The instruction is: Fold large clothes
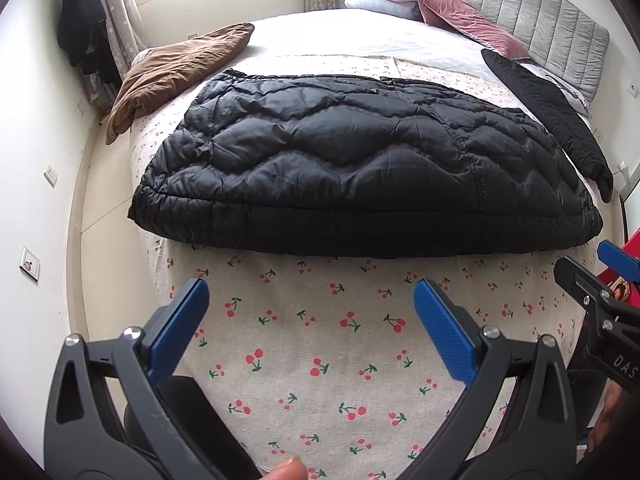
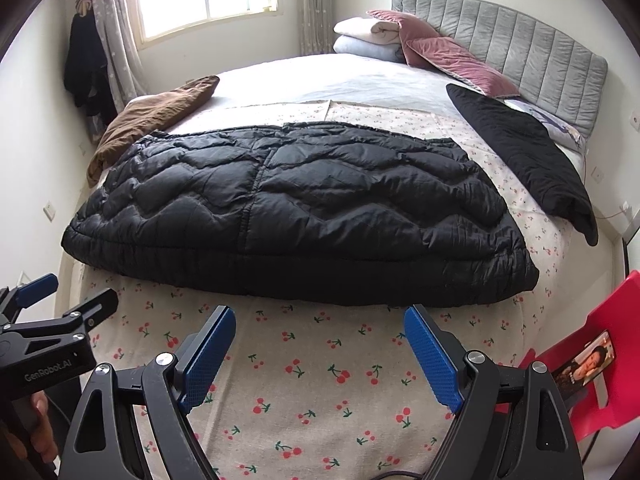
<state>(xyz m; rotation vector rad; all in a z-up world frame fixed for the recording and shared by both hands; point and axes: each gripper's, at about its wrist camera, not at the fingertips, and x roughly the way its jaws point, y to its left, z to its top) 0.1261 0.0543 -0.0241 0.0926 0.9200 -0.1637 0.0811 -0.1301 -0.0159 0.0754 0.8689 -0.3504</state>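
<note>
Both the left hand-held gripper (image 1: 311, 294) and right hand-held gripper (image 2: 320, 318) hang released over the cherry-print bed sheet (image 1: 320, 340); ahead lies a black quilted puffer jacket (image 1: 360, 168), a grey padded headboard (image 2: 520, 40) beyond.

A glossy black jacket (image 2: 296, 216) with wavy quilted stitching lies on a beige sheet (image 2: 320, 380) printed with red cherries on green stems. At ten o'clock of it lies a brown pillow (image 2: 152, 120), at two o'clock a matte black garment (image 2: 528, 160), and beyond that dusty-pink cushions (image 2: 452, 56) against a grey ribbed headboard (image 2: 520, 44). Both tools, left (image 1: 312, 328) and right (image 2: 320, 360), carry blue textured pads on black frames, and a red chair (image 2: 600, 360) sits at four o'clock.
</note>
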